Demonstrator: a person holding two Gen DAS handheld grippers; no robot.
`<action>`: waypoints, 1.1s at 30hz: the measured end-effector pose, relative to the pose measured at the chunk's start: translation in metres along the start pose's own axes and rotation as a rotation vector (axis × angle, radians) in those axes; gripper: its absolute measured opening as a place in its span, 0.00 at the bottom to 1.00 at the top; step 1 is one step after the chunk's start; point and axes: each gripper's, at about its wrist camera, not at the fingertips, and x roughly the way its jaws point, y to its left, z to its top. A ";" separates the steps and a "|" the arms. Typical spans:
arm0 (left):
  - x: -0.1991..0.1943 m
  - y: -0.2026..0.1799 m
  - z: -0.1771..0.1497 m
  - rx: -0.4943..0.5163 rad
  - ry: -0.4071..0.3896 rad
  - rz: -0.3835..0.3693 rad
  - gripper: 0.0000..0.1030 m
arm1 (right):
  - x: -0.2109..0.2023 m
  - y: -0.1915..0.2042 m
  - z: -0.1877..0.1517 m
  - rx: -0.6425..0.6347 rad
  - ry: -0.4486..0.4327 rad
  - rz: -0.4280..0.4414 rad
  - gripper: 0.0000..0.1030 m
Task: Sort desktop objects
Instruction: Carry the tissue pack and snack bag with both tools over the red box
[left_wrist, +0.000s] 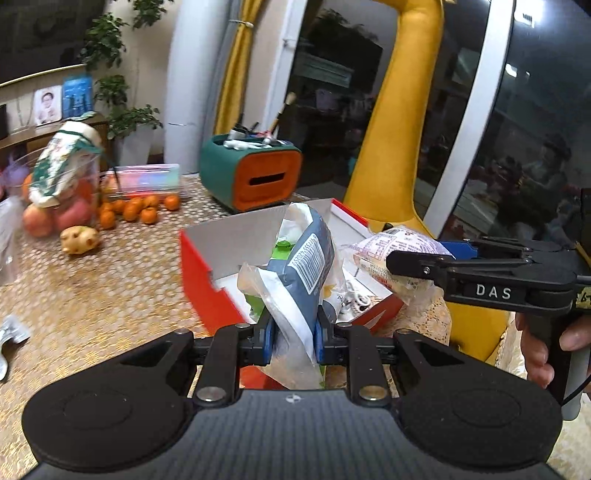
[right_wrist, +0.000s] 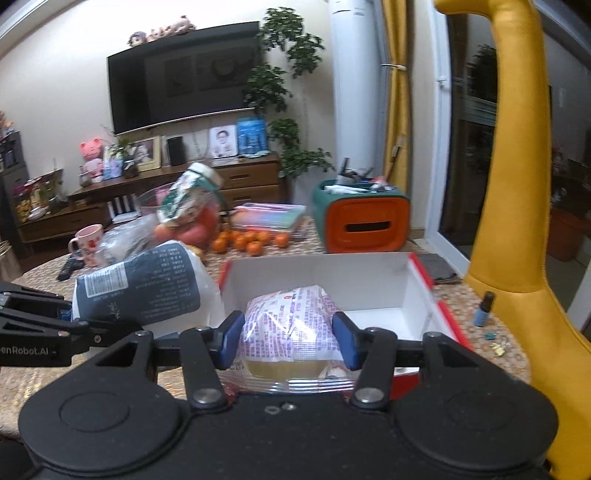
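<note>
Left gripper (left_wrist: 294, 338) clamped on blue-white packet (left_wrist: 301, 266), right gripper (right_wrist: 289, 334) clamped on purple-printed packet (right_wrist: 291, 321); both held over red box (right_wrist: 417, 291), likely for deposit.

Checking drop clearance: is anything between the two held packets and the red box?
Nothing visible. The right gripper holds the purple-printed packet over the red box; the left gripper holds the blue-grey bag at the box's near wall.

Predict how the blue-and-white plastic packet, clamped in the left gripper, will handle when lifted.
The blue-and-white plastic packet probably flops: its film crumples between the left gripper's pads. It seems light, standing above the grip without sagging. The glossy film might slip.
</note>
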 end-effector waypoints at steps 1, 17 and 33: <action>0.006 -0.004 0.002 0.008 0.006 -0.002 0.19 | 0.003 -0.006 0.001 0.009 0.002 -0.004 0.50; 0.085 -0.038 0.026 0.088 0.093 0.019 0.19 | 0.060 -0.075 0.002 0.109 0.071 -0.061 0.50; 0.143 -0.033 0.028 0.115 0.204 0.040 0.19 | 0.114 -0.091 -0.013 0.127 0.172 -0.084 0.51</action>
